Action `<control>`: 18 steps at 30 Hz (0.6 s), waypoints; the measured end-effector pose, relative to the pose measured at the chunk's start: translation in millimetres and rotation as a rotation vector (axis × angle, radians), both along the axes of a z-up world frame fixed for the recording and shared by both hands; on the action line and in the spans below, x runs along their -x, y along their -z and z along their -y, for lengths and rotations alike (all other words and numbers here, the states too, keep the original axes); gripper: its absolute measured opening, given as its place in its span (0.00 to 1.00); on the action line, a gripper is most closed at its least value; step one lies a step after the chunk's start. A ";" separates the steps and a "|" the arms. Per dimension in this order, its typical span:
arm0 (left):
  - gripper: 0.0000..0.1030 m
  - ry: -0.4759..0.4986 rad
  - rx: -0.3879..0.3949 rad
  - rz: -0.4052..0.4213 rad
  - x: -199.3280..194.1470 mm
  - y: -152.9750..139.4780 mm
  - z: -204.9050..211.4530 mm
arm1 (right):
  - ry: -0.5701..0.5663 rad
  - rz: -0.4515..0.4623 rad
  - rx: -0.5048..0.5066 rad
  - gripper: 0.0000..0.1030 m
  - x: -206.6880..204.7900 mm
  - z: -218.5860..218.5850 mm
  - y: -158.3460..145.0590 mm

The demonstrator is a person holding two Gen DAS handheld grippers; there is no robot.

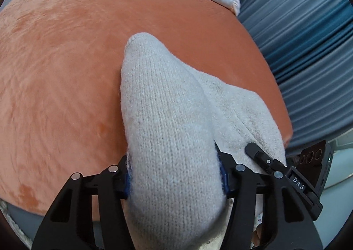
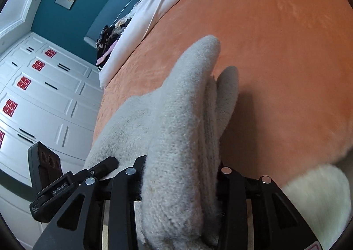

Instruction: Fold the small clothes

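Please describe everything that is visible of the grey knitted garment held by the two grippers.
The grey knitted garment is pale grey-white wool with a coarse, slightly fuzzy knit. It is bunched into thick folds, and rounded ends point away from the cameras. The left gripper and the right gripper each clamp a fold. It lies partly on the orange blanket.

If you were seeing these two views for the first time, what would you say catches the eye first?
The pale grey knitted sock fills the middle of both views, clamped in the left hand-held gripper and in the right hand-held gripper. Behind it spreads the orange velvety bedspread. In the right wrist view, the white wardrobe doors with red stickers stand out at the left.
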State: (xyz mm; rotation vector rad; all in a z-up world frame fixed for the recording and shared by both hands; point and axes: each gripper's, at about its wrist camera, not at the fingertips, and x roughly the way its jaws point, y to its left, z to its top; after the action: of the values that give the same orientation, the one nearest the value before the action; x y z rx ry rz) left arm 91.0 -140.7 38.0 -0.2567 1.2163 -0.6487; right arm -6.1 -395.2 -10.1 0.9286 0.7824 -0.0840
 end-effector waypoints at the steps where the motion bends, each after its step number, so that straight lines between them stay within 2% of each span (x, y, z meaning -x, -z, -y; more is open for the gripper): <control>1: 0.51 0.013 0.016 0.005 7.3 -4.7 -0.2 | 0.015 0.014 0.014 0.34 11.1 -1.1 -9.4; 5: 0.50 0.059 0.085 0.057 21.2 -37.3 4.7 | 0.029 0.110 0.107 0.34 32.3 -9.8 -64.7; 7: 0.50 0.066 0.138 0.115 23.7 -68.1 2.6 | 0.026 0.183 0.167 0.34 33.7 -16.9 -103.3; 11: 0.50 0.066 0.243 0.307 16.5 -152.4 -23.1 | 0.003 0.398 0.261 0.34 27.3 -35.6 -187.7; 13: 0.50 0.058 0.282 0.428 12.7 -202.1 -43.6 | -0.014 0.507 0.283 0.34 19.3 -47.2 -226.1; 16: 0.52 0.032 0.302 0.568 5.3 -258.2 -76.4 | -0.055 0.628 0.290 0.35 -4.3 -67.0 -270.7; 18: 0.54 -0.005 0.299 0.615 -4.8 -277.2 -98.3 | -0.087 0.661 0.284 0.36 -27.4 -78.7 -283.5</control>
State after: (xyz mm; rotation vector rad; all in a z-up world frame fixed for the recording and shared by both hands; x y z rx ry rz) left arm 95.8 -42.4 315.2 -0.2809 0.5279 -0.8298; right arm 21.3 -316.5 273.4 0.5917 0.1865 0.1791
